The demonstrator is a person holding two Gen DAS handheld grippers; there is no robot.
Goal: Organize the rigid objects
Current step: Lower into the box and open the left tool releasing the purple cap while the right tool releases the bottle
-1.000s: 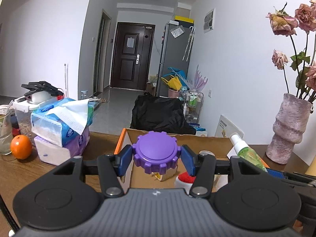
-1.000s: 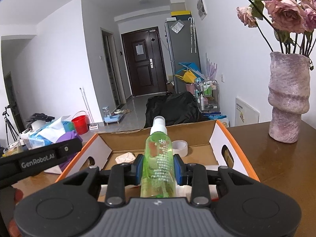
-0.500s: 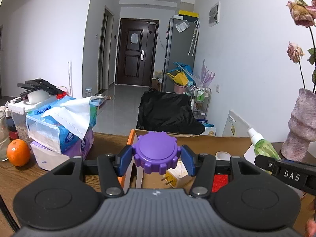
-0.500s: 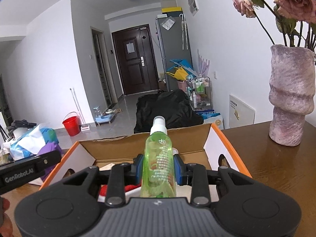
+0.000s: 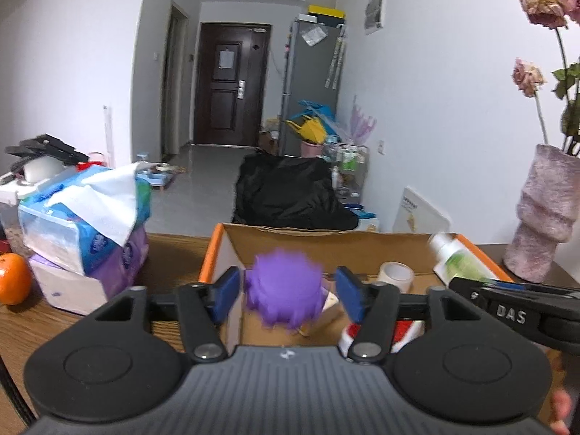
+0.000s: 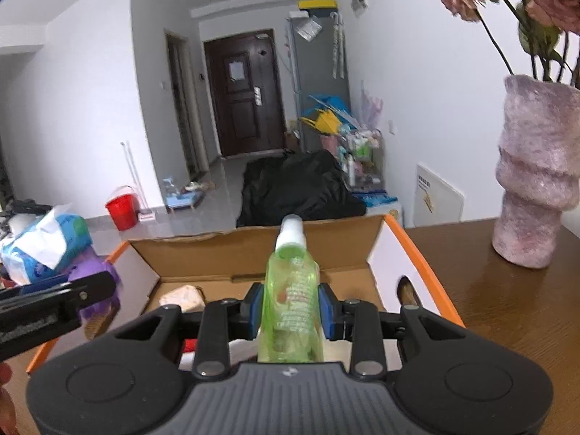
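Note:
An open cardboard box (image 5: 326, 243) with orange edges stands on the wooden table; it also shows in the right wrist view (image 6: 253, 253). My left gripper (image 5: 288, 291) is open above the box. A purple toothed knob (image 5: 284, 295) is blurred between its blue pads, clear of both, dropping into the box. My right gripper (image 6: 290, 311) is shut on a green spray bottle (image 6: 291, 290) over the box; the bottle also shows in the left wrist view (image 5: 458, 261). A tape roll (image 5: 395, 275), a white plug and a red-and-white item lie inside.
Stacked tissue packs (image 5: 83, 232) and an orange (image 5: 12, 279) sit left of the box. A pink vase (image 6: 536, 181) with dried roses stands on the table to the right. A red bucket (image 6: 121, 208) and a black bag (image 6: 301, 192) are on the floor beyond.
My left gripper has opened and the purple knob has slipped down from between the pads. My right gripper still holds the green bottle, now nearer over the box.

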